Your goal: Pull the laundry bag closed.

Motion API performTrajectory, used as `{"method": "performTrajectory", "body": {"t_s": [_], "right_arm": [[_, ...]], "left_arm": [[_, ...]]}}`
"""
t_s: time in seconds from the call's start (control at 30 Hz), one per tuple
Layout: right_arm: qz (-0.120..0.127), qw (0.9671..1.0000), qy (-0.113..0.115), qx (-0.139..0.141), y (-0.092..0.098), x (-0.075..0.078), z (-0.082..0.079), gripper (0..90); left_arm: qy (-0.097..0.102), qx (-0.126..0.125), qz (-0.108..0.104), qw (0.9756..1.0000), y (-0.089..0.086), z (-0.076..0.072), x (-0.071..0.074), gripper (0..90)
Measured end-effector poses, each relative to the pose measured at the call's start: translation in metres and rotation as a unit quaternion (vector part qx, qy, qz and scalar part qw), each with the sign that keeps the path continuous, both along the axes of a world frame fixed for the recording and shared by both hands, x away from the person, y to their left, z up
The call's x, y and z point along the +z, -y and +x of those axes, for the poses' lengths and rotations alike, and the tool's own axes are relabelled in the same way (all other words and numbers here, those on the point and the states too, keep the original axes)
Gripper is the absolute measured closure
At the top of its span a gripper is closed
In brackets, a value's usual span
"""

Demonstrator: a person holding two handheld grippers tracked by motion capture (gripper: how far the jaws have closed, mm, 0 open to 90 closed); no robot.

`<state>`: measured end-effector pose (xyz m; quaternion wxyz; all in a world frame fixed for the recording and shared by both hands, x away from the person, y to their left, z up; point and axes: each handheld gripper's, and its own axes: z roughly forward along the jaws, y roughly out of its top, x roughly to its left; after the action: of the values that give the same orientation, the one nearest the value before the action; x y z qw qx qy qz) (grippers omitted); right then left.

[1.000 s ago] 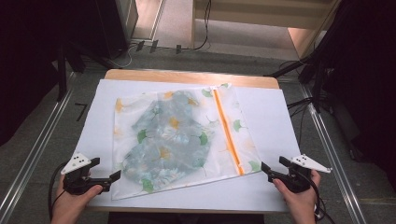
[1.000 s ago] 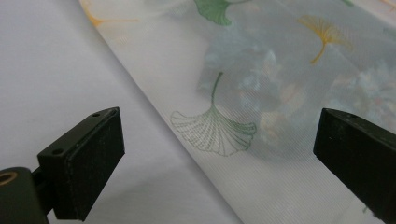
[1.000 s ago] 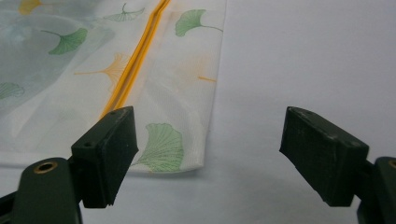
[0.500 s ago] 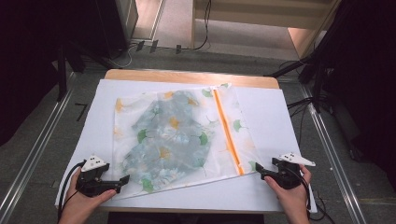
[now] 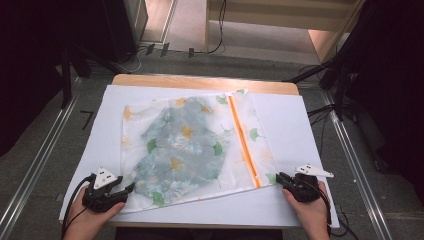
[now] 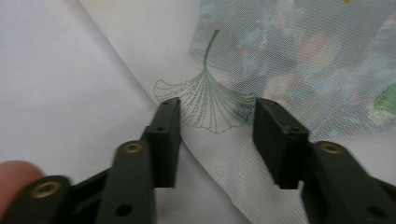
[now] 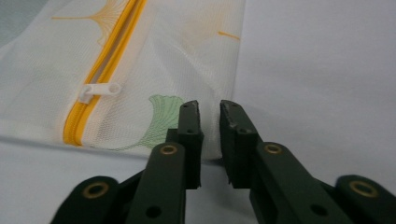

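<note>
White mesh laundry bag w/ ginkgo-leaf print (image 5: 200,150) lies flat on the white sheet covering the table (image 5: 285,115), roughly centre, corners toward 10, 1, 4 and 7 o'clock. Blue-grey patterned cloth inside the bag (image 5: 175,145) shows through the mesh, on its 9 o'clock half. Orange zipper (image 5: 243,141) runs from abt 12 to abt 5 o'clock along the bag's 3 o'clock side; white zip pull (image 7: 99,90) sits at the 5 o'clock end.

Left gripper (image 5: 127,189) at 7 o'clock of the sheet, held in left hand (image 5: 87,216). Jaws wide apart, straddling the bag's edge at its 7 o'clock corner; in the left gripper view (image 6: 212,123) a green leaf print (image 6: 205,105) lies between them, nothing pinched.

Right gripper (image 5: 280,178) at 4–5 o'clock, in right hand (image 5: 312,210). Jaws narrow, small gap left, tips at the bag's 4 o'clock corner; in the right gripper view (image 7: 208,112) mesh edge sits in the gap. Can't tell if they grip it.
</note>
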<state>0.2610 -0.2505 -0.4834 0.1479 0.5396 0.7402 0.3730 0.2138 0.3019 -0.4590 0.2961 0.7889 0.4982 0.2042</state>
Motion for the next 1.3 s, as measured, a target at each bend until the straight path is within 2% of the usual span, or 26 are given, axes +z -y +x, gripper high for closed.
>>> {"method": "performTrajectory", "body": {"t_s": [0.03, 0.1, 0.13, 0.23, 0.27, 0.33, 0.4, 0.53, 0.7, 0.87, 1.17, 1.3], "right_arm": [[0.0, 1.0, 0.0, 0.0, 0.0, 0.0, 0.0, 83.2], [0.007, 1.0, -0.003, 0.004, 0.001, 0.0, 0.0, 86.5], [0.012, 0.9999, -0.006, 0.008, 0.002, 0.0, 0.0, 88.0], [0.012, 0.9998, -0.008, 0.014, 0.002, 0.001, -0.001, 88.6], [0.015, 0.9997, -0.009, 0.014, 0.001, 0.001, -0.002, 89.0], [0.02, 0.9996, -0.009, 0.016, 0.0, 0.003, -0.004, 89.0], [0.019, 0.9996, -0.008, 0.018, 0.0, 0.004, -0.005, 89.0], [0.021, 0.9994, -0.008, 0.026, -0.001, 0.006, -0.011, 89.2], [0.026, 0.9989, -0.014, 0.036, -0.002, 0.011, -0.022, 89.4], [0.025, 0.9985, -0.016, 0.045, -0.004, 0.013, -0.027, 89.5], [0.032, 0.9962, -0.046, 0.067, -0.016, 0.012, -0.046, 89.5], [0.029, 0.9959, -0.046, 0.073, -0.018, 0.014, -0.053, 89.5]], "left_arm": [[0.002, -0.002, -0.002, 1.0, 0.0, 0.0, 0.0, 59.7], [0.003, -0.006, -0.007, 1.0, -0.001, 0.001, 0.0, 69.0], [-0.005, -0.012, -0.016, 0.9998, -0.003, 0.001, 0.001, 81.4], [-0.009, -0.017, -0.023, 0.9996, -0.005, 0.002, 0.001, 89.3], [-0.016, -0.017, -0.039, 0.9989, -0.009, 0.004, 0.002, 90.0], [-0.022, -0.015, -0.054, 0.9982, -0.012, 0.005, 0.002, 90.0], [-0.021, -0.013, -0.059, 0.9979, -0.013, 0.005, 0.003, 90.0], [-0.018, -0.009, -0.054, 0.9983, -0.016, 0.008, 0.003, 90.0], [-0.016, -0.003, -0.049, 0.9987, -0.018, 0.026, 0.003, 90.0], [-0.013, 0.004, -0.047, 0.9988, -0.02, 0.028, 0.004, 90.0], [-0.012, 0.024, -0.056, 0.9981, -0.031, 0.038, 0.002, 90.0], [-0.009, 0.026, -0.058, 0.998, -0.033, 0.035, 0.005, 90.0]]}}
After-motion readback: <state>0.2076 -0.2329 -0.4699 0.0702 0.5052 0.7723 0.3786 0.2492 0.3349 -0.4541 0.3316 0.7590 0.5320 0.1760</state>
